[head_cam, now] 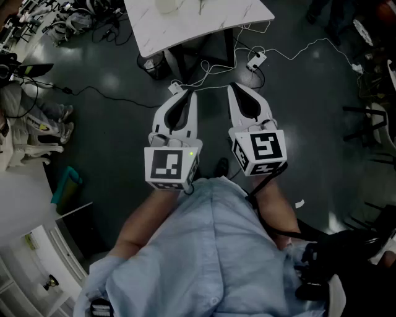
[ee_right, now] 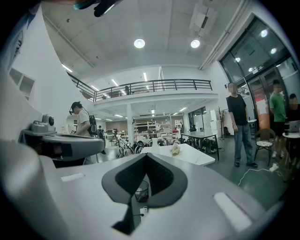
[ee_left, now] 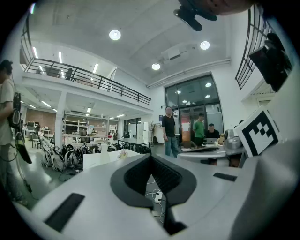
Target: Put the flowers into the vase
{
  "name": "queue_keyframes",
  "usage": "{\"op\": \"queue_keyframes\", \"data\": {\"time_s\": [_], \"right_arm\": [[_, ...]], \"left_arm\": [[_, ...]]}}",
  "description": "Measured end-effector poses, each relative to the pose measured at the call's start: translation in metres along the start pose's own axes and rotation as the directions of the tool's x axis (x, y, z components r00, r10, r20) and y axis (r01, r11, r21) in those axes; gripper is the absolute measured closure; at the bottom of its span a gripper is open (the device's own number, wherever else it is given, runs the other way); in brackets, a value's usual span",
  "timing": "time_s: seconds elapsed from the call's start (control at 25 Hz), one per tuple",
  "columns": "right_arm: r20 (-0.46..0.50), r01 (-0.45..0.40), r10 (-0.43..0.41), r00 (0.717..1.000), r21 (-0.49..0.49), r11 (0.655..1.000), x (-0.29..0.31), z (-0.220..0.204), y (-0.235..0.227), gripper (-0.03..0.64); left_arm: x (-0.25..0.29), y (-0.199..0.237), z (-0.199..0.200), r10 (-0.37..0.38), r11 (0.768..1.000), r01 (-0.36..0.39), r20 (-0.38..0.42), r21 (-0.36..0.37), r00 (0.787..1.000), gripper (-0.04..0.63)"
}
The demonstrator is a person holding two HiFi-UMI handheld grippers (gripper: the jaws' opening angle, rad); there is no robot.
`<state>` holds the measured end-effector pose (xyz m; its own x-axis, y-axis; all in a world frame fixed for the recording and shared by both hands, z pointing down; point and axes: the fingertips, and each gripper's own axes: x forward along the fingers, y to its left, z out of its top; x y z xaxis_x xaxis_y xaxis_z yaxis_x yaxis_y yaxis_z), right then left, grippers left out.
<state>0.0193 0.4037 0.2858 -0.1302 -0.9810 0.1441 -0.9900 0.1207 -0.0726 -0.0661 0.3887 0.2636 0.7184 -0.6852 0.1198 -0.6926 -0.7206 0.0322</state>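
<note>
A white marble table (head_cam: 204,21) stands ahead of me, across the dark floor. At its far edge shows the base of a pale vase (head_cam: 167,5), with a thin stem (head_cam: 200,6) beside it. In the right gripper view a small pale bunch of flowers (ee_right: 175,149) lies on that table (ee_right: 192,157); the left gripper view shows the flowers (ee_left: 123,153) too. My left gripper (head_cam: 187,91) and right gripper (head_cam: 237,86) are held side by side in front of my body, well short of the table. Both are shut with nothing in them.
A dark waste bin (head_cam: 154,65) stands under the table's near edge. A white power strip (head_cam: 255,60) and cables lie on the floor. Chairs (head_cam: 371,124) stand at the right and shelving at the lower left. People (ee_right: 240,126) stand further off in the hall.
</note>
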Motion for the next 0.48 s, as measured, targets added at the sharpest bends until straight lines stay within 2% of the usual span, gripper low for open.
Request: {"op": "queue_keyframes", "data": {"time_s": [0.48], "right_arm": [[0.006,-0.021,0.02,1.0,0.016,1.0,-0.01,-0.004,-0.029,0.617]], "left_arm": [[0.014,-0.027,-0.005,0.017,1.0,-0.017,-0.008,0.006,1.0,0.591]]}}
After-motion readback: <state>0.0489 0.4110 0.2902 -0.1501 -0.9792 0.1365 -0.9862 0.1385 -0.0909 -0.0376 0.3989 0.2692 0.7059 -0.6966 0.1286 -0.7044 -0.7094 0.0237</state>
